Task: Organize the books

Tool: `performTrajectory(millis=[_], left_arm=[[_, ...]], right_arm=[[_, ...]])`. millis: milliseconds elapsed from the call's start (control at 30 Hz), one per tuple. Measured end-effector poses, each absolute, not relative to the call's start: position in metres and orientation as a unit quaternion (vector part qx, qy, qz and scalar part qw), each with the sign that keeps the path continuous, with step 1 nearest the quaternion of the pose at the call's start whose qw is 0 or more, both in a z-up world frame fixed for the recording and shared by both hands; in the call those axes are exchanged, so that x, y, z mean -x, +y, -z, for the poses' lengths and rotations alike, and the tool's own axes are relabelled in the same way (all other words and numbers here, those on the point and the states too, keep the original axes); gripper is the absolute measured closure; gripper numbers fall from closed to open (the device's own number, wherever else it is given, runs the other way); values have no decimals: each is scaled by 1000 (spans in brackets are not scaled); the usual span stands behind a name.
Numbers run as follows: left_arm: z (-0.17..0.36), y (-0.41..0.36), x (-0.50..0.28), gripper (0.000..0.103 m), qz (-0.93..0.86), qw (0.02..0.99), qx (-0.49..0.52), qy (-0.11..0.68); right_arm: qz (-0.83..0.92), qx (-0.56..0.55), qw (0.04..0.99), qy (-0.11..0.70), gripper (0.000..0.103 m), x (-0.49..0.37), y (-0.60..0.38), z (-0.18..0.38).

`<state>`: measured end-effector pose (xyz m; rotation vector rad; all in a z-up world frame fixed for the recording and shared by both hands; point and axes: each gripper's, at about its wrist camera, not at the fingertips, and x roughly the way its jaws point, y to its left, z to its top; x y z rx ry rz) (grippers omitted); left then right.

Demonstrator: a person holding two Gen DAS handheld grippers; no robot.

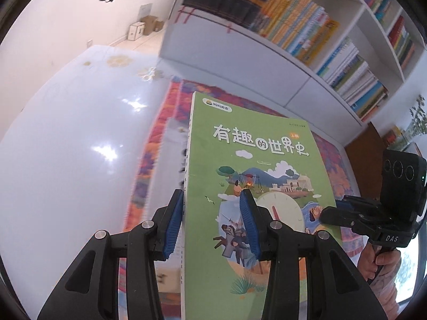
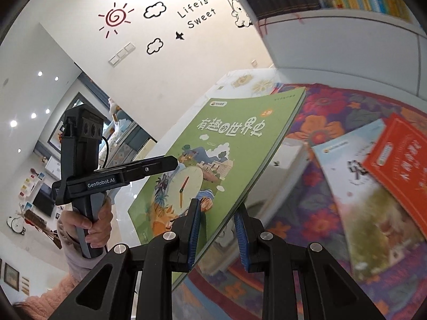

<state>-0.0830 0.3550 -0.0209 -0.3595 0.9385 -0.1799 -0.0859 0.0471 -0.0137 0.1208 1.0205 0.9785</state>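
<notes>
A green picture book (image 1: pixel 256 176) with a clock and a landscape on its cover is held up in the air above a flowered cloth (image 1: pixel 336 165). My left gripper (image 1: pixel 210 213) is shut on its spine side, blue pads on both faces. My right gripper (image 2: pixel 217 229) is shut on the opposite long edge of the green book (image 2: pixel 226 144). Each gripper shows in the other's view: the right gripper (image 1: pixel 331 213) at the book's right edge, the left gripper (image 2: pixel 173 164) reaching onto the cover. A hand (image 2: pixel 88 224) holds the left handle.
A pale blue book (image 2: pixel 355 181) and a red book (image 2: pixel 400 165) lie overlapping on the flowered cloth (image 2: pixel 315 133). A white bookshelf (image 1: pixel 307 53) full of upright books stands behind. A glossy white tabletop (image 1: pixel 66 146) extends left of the cloth.
</notes>
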Motion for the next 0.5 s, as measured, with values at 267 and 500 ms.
performTrajectory(millis=[267,500], left_arm=[[58,369,68,65,83,853,193,477],[64,372,66,65,88,852,188,480]], right_arm=[[-434,-57,753,491,78,72,66,49],[-409,-56,750,516,77,66,73,69]])
